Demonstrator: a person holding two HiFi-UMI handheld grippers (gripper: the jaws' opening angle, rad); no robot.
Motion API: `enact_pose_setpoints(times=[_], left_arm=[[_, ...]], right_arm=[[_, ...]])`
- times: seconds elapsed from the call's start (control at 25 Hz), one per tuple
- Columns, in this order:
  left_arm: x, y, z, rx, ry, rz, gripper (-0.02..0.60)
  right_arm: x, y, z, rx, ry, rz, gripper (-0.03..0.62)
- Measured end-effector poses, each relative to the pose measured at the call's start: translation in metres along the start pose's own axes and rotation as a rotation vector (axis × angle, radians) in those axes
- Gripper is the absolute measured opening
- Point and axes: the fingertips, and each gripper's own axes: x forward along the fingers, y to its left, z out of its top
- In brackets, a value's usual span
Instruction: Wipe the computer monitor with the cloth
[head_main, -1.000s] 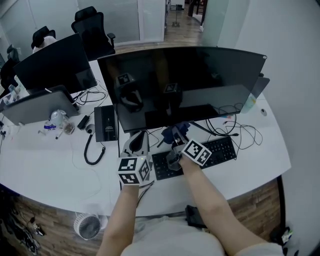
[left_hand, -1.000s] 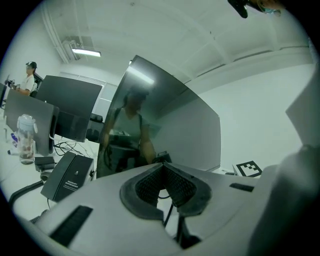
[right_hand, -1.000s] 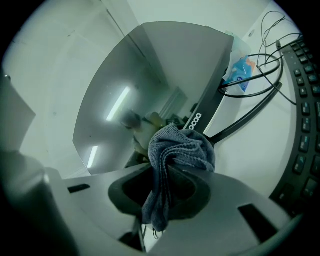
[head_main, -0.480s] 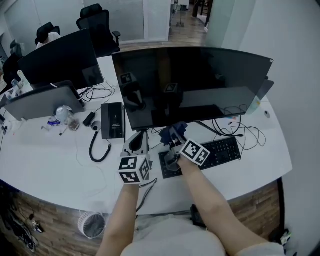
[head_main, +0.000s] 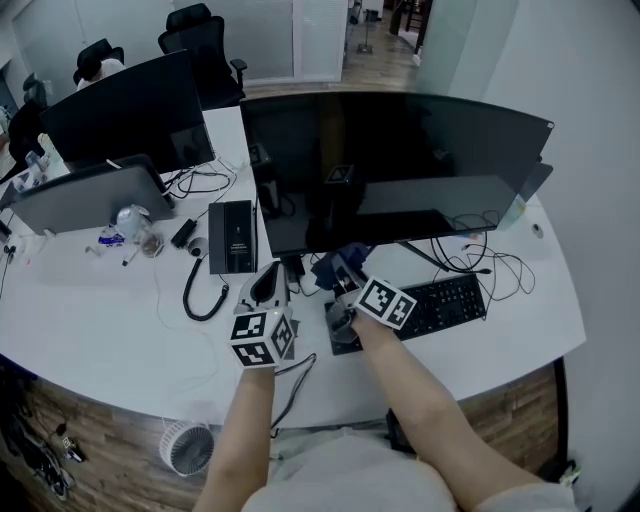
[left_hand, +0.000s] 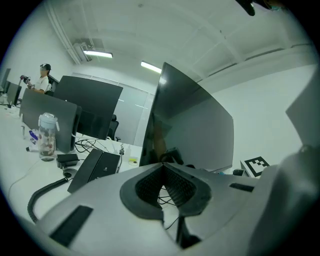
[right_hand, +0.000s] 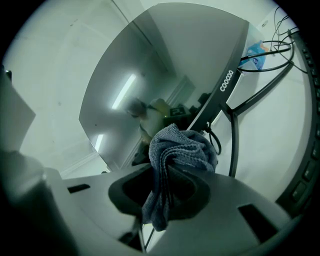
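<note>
Two tools held low in front of dark monitor (head_main: 400, 160), over white desk (head_main: 100, 330). Left tool (left_hand: 163, 167): jaws together, nothing between. Right tool (right_hand: 169, 186): jaws clamped on bunched blue-grey cloth (right_hand: 182, 147), cloth near monitor's lower edge, beside keyboard (head_main: 450, 300).

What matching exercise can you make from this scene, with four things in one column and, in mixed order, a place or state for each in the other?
Things:
1. cloth
2. left tongs
3. keyboard
4. fan

Places or states:
a. shut, with nothing between them
b. on the desk, in front of the monitor
c. clamped in the right tongs
d. lower than the desk, by its near edge

Pairs: 1-c; 2-a; 3-b; 4-d
</note>
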Motion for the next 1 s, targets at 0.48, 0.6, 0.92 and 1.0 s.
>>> enact_pose_setpoints(times=[0.48,0.6,0.92,1.0], left_arm=[[-0.014,0.034,0.002,-0.014,-0.008,0.069,0.008],[-0.017,0.039,0.002,-0.015,-0.012,0.078,0.008],[-0.029,0.055,0.007,-0.028,-0.031,0.127,0.009],[-0.033,0.06,0.009,-0.028,-0.036,0.14,0.008]], right_arm=[[0.022,0.028,-0.036,-0.012,0.084,0.039,0.067],[0.029,0.038,-0.048,-0.02,0.109,0.055,0.067],[0.042,0.059,-0.076,-0.022,0.161,0.094,0.067],[0.045,0.063,-0.082,-0.024,0.172,0.104,0.067]])
